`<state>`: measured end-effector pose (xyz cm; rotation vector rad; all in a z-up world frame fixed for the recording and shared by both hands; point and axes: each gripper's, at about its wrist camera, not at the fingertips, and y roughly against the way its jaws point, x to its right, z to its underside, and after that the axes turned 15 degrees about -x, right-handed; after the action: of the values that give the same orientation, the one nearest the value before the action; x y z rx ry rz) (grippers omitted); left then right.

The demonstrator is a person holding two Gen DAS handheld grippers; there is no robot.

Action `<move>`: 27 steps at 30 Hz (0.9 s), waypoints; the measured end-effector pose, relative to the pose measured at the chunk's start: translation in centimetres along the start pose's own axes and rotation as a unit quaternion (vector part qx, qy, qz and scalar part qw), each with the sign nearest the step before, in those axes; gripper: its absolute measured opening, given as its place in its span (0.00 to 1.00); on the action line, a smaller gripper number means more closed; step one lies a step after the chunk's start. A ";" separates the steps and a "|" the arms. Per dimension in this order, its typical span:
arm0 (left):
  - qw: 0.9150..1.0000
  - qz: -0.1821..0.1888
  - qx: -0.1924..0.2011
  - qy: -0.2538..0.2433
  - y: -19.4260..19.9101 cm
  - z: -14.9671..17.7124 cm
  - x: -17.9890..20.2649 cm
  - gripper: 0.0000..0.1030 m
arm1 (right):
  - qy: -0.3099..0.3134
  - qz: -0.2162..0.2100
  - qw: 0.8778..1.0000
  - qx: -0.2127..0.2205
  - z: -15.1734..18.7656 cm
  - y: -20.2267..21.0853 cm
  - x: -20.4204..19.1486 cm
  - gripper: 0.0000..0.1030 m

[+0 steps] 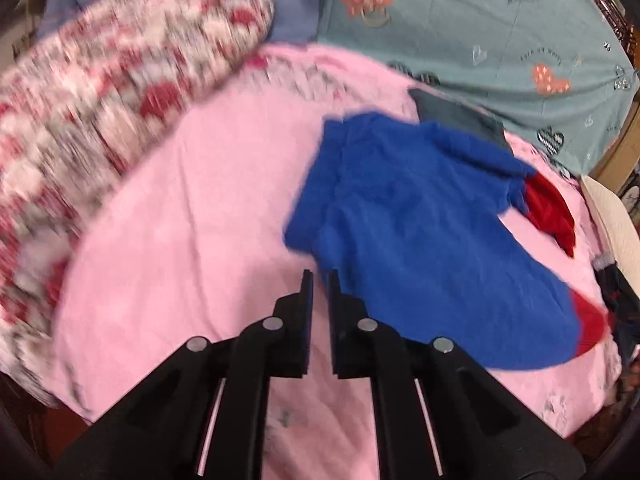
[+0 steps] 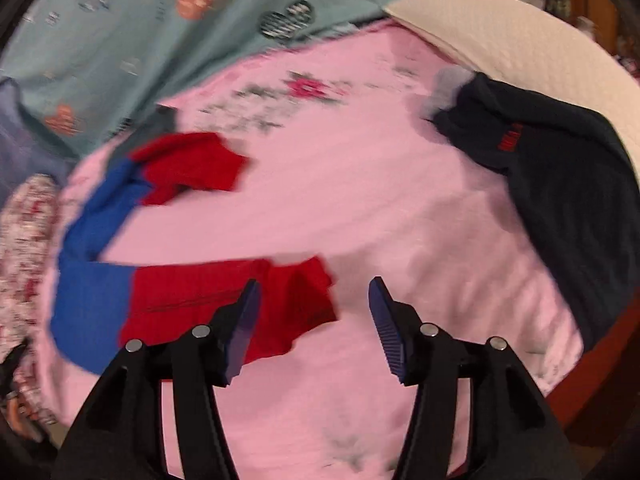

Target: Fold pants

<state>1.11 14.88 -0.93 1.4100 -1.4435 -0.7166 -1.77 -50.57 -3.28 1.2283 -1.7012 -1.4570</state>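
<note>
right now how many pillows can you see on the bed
3: a red-and-white patterned pillow at the left, a teal heart-print pillow at the far side, a cream pillow at the right. More may be hidden.

Left gripper: black, tilted down over the pink sheet, nothing between its jaws.
Left jaws: nearly together, only a narrow slit between the pads.
Left fingertips: just off the near edge of the pants, contact unclear.
Right gripper: black with blue ribbed pads, angled down above the sheet.
Right jaws: spread well apart, nothing gripped.
Right left-hand pad: over the red part of the pants in view; the other pad over bare sheet.
</note>
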 end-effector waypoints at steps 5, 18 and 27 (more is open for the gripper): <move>1.000 0.024 -0.003 -0.012 -2.8 1.0 2.2 0.58 | 0.016 -0.080 0.997 0.004 2.5 -1.2 -0.2 0.60; 0.999 0.027 -0.012 0.033 -7.6 -1.5 1.6 0.04 | 0.120 -0.065 0.990 0.031 5.9 -1.1 -6.0 0.62; 0.998 0.015 0.037 0.039 -0.6 3.0 -0.4 0.04 | 0.143 -0.051 0.988 0.021 6.2 -2.5 -7.4 0.62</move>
<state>-1.41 14.52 -2.67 1.4539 -1.4409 -0.5886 -3.45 -41.22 -6.12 1.4879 -1.5012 -1.2363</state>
